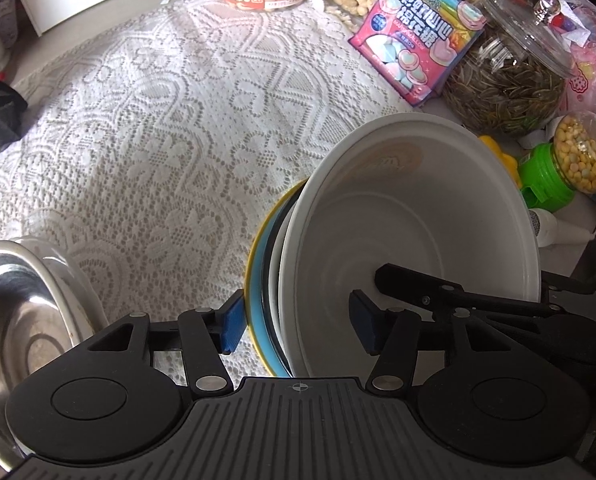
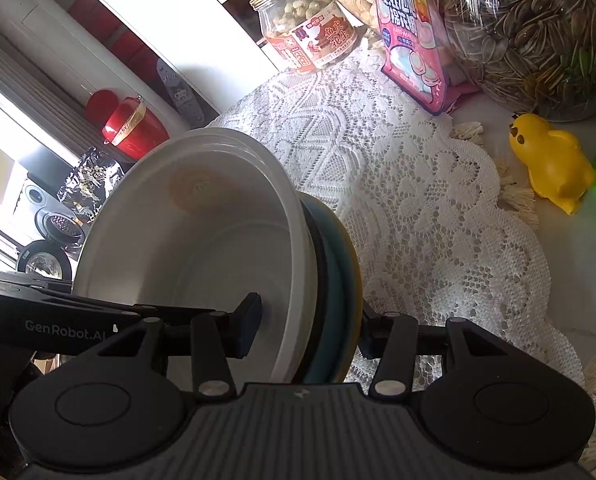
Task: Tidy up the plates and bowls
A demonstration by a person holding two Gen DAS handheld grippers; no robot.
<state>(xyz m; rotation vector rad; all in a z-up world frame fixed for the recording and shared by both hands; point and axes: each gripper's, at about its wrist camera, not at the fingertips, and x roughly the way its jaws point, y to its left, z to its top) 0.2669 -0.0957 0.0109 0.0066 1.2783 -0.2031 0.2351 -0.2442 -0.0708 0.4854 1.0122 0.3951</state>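
Keep right tool [image 2: 306, 330] clamped on stacked white bowl [image 2: 202, 240] and coloured plates [image 2: 344, 280]; left tool [image 1: 296, 330] wide, gripping nothing; lower level onto lace tabletop [image 1: 158, 128].

Shiny metal bowl [image 1: 22, 312], white openwork lace cloth [image 1: 158, 128]

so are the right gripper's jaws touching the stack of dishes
Touching. The right wrist view shows the right gripper clamped on the stack's edge: one pad presses inside the white bowl, the other against the yellow plate behind.

Bright daylight, soft shadows across the lace cloth [image 1: 170, 128], strong fisheye bending at edges, focus mostly sharp.
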